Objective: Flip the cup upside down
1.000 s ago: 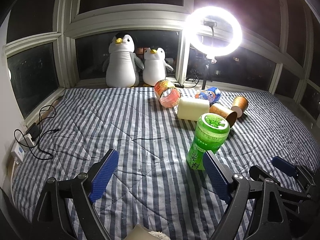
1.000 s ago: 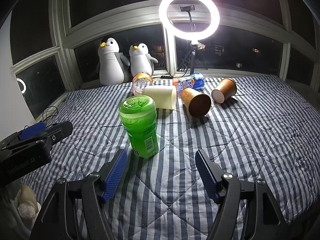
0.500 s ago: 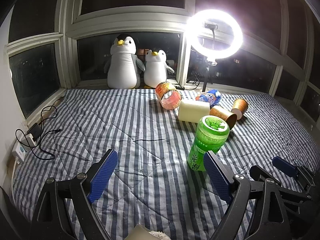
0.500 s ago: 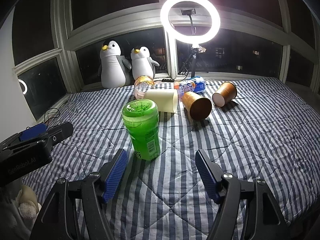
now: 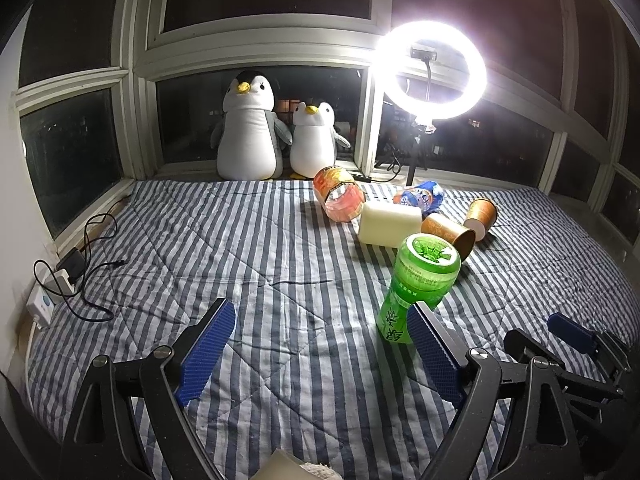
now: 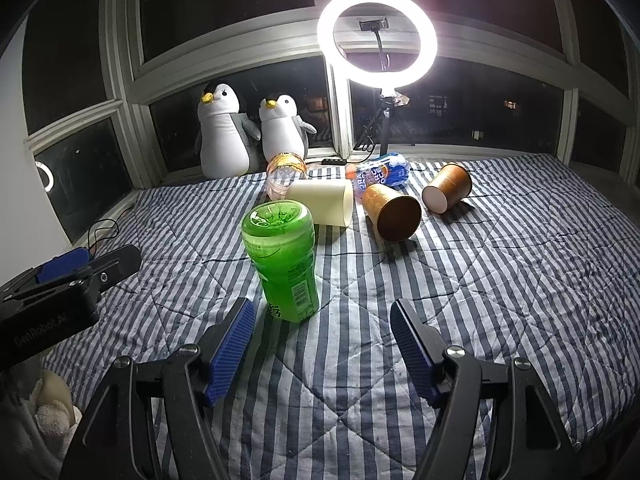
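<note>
A green plastic cup [image 5: 420,284] stands on the striped bedspread with its closed moulded end up; it also shows in the right wrist view [image 6: 284,264]. My left gripper [image 5: 320,352] is open and empty, its right finger just in front of the cup's base. My right gripper [image 6: 322,346] is open and empty, a little short of the cup, which stands just past its left finger. Each gripper shows at the edge of the other's view.
Behind the green cup lie a cream cup [image 6: 324,202], two brown paper cups [image 6: 390,212] [image 6: 446,192], an orange clear cup [image 5: 338,196] and a blue packet [image 6: 382,174]. Two penguin toys [image 5: 250,128] and a ring light [image 6: 376,38] stand at the window. Cables and a charger [image 5: 76,264] lie at left.
Both grippers have drawn back slightly and risen a little; the green cup stands in the same place. Both stay open.
</note>
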Available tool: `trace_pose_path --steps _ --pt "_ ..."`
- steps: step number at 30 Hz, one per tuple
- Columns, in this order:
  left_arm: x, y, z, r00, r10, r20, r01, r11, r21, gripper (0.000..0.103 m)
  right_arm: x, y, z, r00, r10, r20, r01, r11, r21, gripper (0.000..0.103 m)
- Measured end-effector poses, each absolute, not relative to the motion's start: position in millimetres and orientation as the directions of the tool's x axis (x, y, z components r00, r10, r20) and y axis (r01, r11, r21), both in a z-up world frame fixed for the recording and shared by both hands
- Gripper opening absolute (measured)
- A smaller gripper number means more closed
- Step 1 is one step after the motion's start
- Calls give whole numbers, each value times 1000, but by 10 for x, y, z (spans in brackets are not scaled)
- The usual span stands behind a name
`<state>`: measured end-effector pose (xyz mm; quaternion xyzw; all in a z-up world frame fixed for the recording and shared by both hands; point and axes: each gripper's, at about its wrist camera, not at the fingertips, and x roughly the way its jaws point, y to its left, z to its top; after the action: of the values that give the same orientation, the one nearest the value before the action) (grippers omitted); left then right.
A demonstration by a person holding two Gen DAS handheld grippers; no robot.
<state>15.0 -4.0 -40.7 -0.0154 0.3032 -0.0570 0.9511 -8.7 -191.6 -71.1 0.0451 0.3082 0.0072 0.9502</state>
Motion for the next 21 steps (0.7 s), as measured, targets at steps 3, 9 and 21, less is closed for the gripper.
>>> trace_pose_path --steps 3,9,21 --pt "148 -39 -403 810 -116 -574 98 993 -63 90 -89 -1931 -699 811 41 -583 15 996 91 67" --pt "147 -41 -403 810 -116 -575 98 993 -62 90 -81 -1934 -695 811 41 -583 15 996 91 67" --pt "147 -40 -401 811 -116 -574 97 993 -63 90 -84 -1940 -698 811 42 -584 15 996 92 67"
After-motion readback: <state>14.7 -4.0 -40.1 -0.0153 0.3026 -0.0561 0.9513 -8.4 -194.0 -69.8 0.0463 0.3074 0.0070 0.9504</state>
